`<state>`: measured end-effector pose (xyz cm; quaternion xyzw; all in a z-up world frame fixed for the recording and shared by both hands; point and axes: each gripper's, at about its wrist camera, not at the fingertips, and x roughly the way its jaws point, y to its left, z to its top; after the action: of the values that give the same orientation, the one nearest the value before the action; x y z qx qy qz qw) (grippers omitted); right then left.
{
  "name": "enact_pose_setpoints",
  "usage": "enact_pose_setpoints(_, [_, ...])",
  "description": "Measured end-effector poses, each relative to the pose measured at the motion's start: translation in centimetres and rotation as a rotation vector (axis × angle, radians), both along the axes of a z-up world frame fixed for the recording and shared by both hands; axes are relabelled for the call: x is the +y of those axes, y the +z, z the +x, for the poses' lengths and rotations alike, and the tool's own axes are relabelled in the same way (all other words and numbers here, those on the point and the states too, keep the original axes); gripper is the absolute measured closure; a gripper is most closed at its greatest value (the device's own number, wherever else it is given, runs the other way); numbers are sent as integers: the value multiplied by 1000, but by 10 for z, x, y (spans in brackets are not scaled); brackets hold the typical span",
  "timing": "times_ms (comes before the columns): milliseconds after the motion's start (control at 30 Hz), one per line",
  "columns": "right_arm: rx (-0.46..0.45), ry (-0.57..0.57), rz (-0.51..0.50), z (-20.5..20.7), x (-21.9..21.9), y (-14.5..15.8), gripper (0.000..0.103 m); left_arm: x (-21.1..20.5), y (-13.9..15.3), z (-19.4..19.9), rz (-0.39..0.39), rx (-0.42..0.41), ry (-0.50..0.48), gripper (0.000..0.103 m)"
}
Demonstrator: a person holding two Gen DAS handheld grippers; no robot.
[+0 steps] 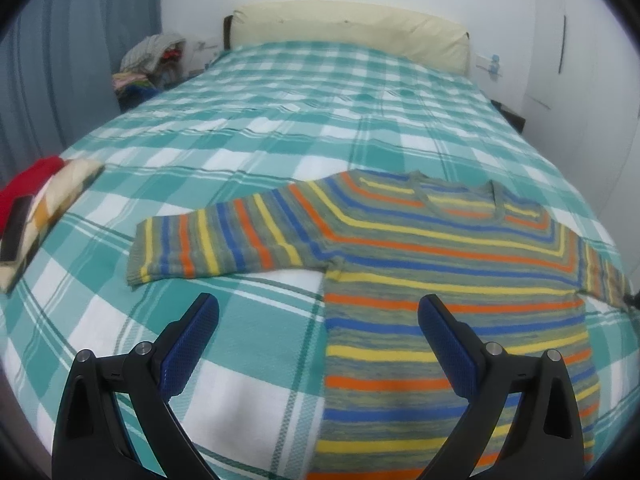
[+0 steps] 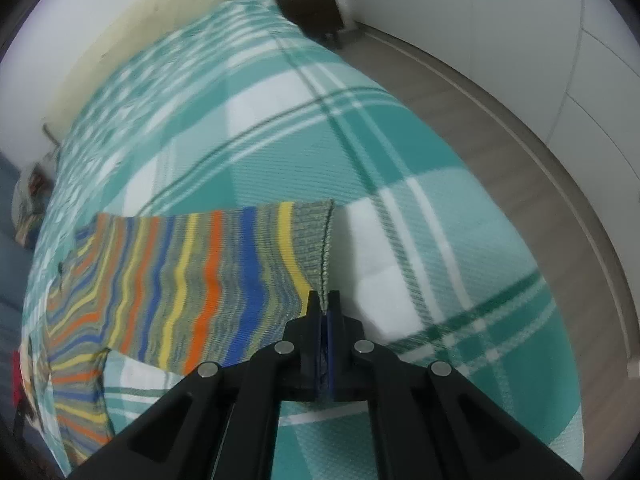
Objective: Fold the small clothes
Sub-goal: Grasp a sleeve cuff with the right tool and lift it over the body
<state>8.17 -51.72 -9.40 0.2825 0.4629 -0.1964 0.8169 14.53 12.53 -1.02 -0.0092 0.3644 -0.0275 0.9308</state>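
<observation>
A small striped sweater (image 1: 432, 256) in grey, blue, orange and yellow lies flat on the green and white checked bed (image 1: 280, 92), its left sleeve spread out to the side. My left gripper (image 1: 318, 308) is open and empty, hovering above the sweater's left side below the armpit. In the right wrist view my right gripper (image 2: 325, 300) is shut on the cuff edge of the sweater's right sleeve (image 2: 224, 264) and holds it lifted off the bed (image 2: 420, 160).
A folded patterned cloth with a dark item and a red garment (image 1: 36, 200) lie at the bed's left edge. A cream pillow (image 1: 352, 36) is at the head. Piled clothes (image 1: 152, 60) stand beside the bed. A dark nightstand (image 2: 316, 8) and wood floor are on the right.
</observation>
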Motion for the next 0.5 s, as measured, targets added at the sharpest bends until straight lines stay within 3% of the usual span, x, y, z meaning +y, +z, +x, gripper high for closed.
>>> enact_pose_setpoints(100, [-4, 25, -56, 2, 11, 9, 102, 7, 3, 0, -16, -2, 12, 3])
enact_pose_setpoints(267, [-180, 95, -91, 2, 44, 70, 102, 16, 12, 1, -35, -18, 29, 3])
enact_pose_setpoints(400, [-292, 258, -91, 47, 113, 133, 102, 22, 21, -1, -50, -42, 33, 3])
enact_pose_setpoints(500, [-318, 400, -53, 90, 178, 156, 102, 25, 24, -2, -43, -58, 39, 3])
